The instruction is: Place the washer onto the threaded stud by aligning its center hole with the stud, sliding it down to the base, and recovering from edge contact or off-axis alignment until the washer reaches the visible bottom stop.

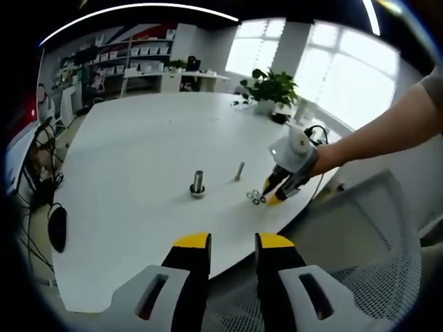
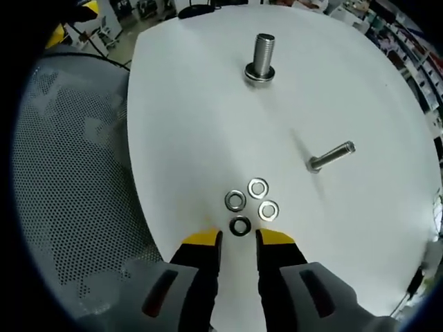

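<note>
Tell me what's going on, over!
Right gripper open, just short of the four washers. Left gripper open, holding nothing. Upright stud bare, no washer on yet. Loose bolt lying off to one side.

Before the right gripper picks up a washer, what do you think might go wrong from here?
1. Four washers lie close together just ahead of the right gripper; its jaws might nudge or catch a neighbour.
2. A flat washer may slip from the jaws on the smooth table.
3. The upright stud stands well away; the washer could arrive tilted and catch on the threads.
</note>
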Demonstrator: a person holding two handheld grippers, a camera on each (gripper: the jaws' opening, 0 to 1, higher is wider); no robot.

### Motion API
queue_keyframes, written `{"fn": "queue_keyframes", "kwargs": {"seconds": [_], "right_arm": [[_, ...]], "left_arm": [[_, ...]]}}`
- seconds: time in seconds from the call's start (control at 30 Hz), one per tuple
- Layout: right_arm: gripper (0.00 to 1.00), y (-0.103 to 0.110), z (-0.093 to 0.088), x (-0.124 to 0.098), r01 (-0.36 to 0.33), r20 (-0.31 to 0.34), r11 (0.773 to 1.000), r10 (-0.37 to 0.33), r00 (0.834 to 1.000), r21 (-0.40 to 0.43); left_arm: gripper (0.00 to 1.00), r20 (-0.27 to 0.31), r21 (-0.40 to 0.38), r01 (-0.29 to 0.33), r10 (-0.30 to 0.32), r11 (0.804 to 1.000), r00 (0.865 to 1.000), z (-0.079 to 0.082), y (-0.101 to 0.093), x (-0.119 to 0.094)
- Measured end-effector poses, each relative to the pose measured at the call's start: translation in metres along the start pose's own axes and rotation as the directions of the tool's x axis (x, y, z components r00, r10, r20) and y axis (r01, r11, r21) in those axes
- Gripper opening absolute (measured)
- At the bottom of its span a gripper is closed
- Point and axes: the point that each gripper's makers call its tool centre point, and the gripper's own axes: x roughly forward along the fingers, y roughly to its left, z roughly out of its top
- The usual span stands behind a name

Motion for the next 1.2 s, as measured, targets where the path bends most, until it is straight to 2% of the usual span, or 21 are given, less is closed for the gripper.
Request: {"fn": "queue_keyframes", "kwargs": {"seconds": [0.17, 0.3, 0.47, 0.6, 0.77, 0.87, 1.0, 1.2], "right_arm": [[0.2, -0.0013, 0.0019, 0.0012, -0.003, 0.016, 1.0, 0.003, 1.0, 0.001], [0.19, 0.0009, 0.0034, 0.001, -0.01, -0.013, 0.999, 0.009, 1.0, -0.052], [0.18, 0.0003, 0.0044, 0.0008, -0.018, -0.033, 0.998, 0.016, 0.999, -0.067], [0.14, -0.0042, 0.0047, 0.0025, -0.028, -0.038, 0.998, 0.026, 0.999, -0.048], [0.15, -0.0005, 0.0051, 0.0026, -0.02, -0.104, 0.994, 0.009, 0.995, -0.103], [0.14, -0.0019, 0.005, 0.0027, -0.011, -0.122, 0.998, 0.003, 0.993, -0.061], [0.14, -0.0029, 0.0047, 0.0043, -0.001, -0.14, 0.999, -0.006, 0.99, -0.051], [0.14, -0.0018, 0.0042, 0.0024, 0.023, -0.137, 1.0, -0.025, 0.99, -0.016]], "left_arm": [[0.23, -0.003, 0.0, 0.0, 0.0, 1.0, 1.0, -0.001, 0.0002, 0.0004], [0.23, 0.001, -0.002, -0.002, 0.002, 1.0, 1.0, -0.0003, 0.0006, 0.0002], [0.23, 0.002, -0.004, -0.003, 0.003, 1.0, 1.0, 0.0, 0.0006, 0.0], [0.22, 0.0, -0.001, -0.001, 0.001, 1.0, 1.0, -0.0004, 0.0, 0.0002], [0.22, 0.001, -0.003, -0.004, 0.004, 1.0, 1.0, -0.0001, 0.0006, 0.0001], [0.22, 0.001, -0.003, -0.003, 0.003, 1.0, 1.0, -0.0002, 0.0002, -0.0001], [0.22, 0.003, -0.004, -0.004, 0.004, 1.0, 1.0, 0.0002, 0.0004, -0.0004], [0.21, 0.008, -0.004, 0.0, 0.0, 1.0, 1.0, 0.0011, -0.0001, -0.0008]]}}
